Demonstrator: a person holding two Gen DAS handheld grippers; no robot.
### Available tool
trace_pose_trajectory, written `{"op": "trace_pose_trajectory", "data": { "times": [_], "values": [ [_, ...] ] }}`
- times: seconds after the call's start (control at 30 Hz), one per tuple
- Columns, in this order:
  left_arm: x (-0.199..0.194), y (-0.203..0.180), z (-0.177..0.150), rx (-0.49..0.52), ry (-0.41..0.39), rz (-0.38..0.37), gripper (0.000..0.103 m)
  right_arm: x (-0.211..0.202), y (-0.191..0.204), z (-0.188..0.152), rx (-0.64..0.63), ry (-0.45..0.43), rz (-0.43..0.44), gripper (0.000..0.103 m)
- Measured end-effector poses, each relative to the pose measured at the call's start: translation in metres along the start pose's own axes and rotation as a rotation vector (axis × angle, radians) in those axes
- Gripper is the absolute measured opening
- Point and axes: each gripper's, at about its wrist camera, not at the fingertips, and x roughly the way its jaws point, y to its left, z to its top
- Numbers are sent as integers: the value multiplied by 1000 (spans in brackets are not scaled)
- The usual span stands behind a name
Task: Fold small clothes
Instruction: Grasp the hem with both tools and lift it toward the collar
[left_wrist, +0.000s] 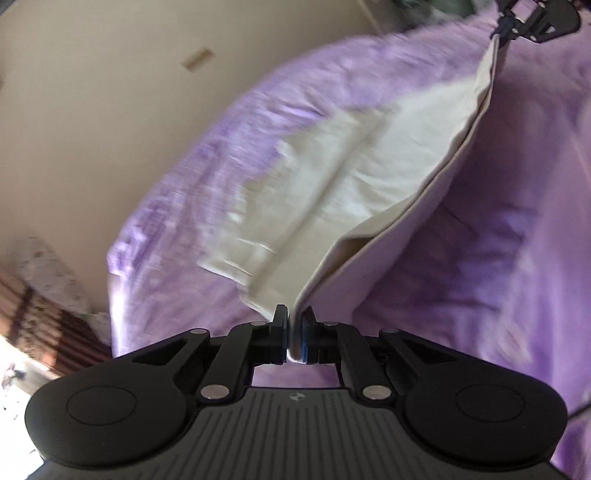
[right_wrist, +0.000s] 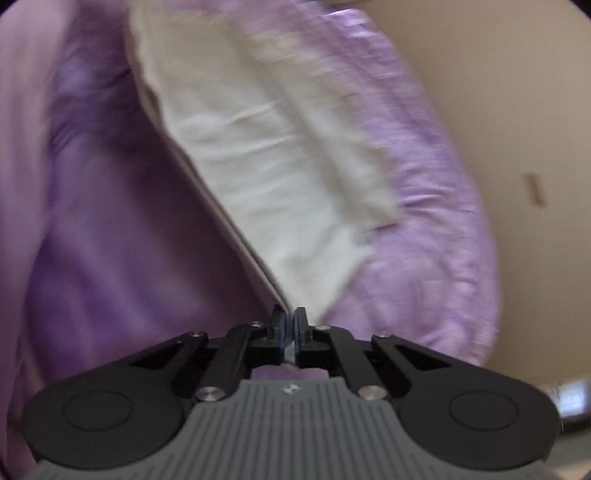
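Note:
A small cream-white garment (left_wrist: 332, 184) lies on a purple bedspread (left_wrist: 517, 221), its near edge lifted off the bed. My left gripper (left_wrist: 294, 328) is shut on one corner of that edge, cloth pinched between the pads. The raised edge runs tight to the far corner, where my right gripper (left_wrist: 506, 27) holds it at the top right of the left wrist view. In the right wrist view the right gripper (right_wrist: 290, 325) is shut on the garment (right_wrist: 277, 166), which hangs away from it over the bedspread (right_wrist: 110, 240).
The bedspread ends at a beige floor (left_wrist: 92, 92) to the left in the left wrist view and a beige floor (right_wrist: 535, 110) to the right in the right wrist view. A patterned cloth on striped wood (left_wrist: 44, 295) sits at the lower left.

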Motion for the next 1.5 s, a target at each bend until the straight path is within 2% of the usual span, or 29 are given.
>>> {"op": "trace_pose_trajectory", "data": {
  "times": [0.17, 0.27, 0.47, 0.57, 0.63, 0.83, 0.9, 1.03, 1.17, 1.33, 1.5],
  "values": [
    [-27, 35, 24, -71, -98, 140, 3, -26, -28, 25, 91, -108, -194, 0],
    [-46, 58, 42, -122, -151, 192, 3, -42, -43, 43, 110, -155, -287, 0],
    [-83, 80, 55, -141, -219, 270, 2, -82, -73, 68, 202, -243, -354, 0],
    [-100, 82, 52, -140, -221, 273, 2, -103, -74, 70, 203, -268, -340, 0],
    [-100, 82, 46, -139, -195, 250, 2, -113, -70, 68, 196, -267, -313, 0],
    [-62, 63, 25, -101, -76, 191, 2, -102, -48, 57, 216, -218, -173, 0],
    [-51, 63, 26, -109, -62, 179, 2, -90, -39, 57, 206, -201, -158, 0],
    [-25, 74, 38, -99, -56, 208, 2, -58, -39, 64, 204, -178, -158, 0],
    [7, 90, 53, -87, -63, 238, 2, -29, -57, 76, 231, -178, -188, 0],
    [57, 121, 77, -107, -53, 237, 2, 23, -96, 99, 278, -184, -203, 0],
    [125, 144, 94, -133, -22, 233, 2, 86, -138, 129, 309, -177, -202, 0]
  ]
}}
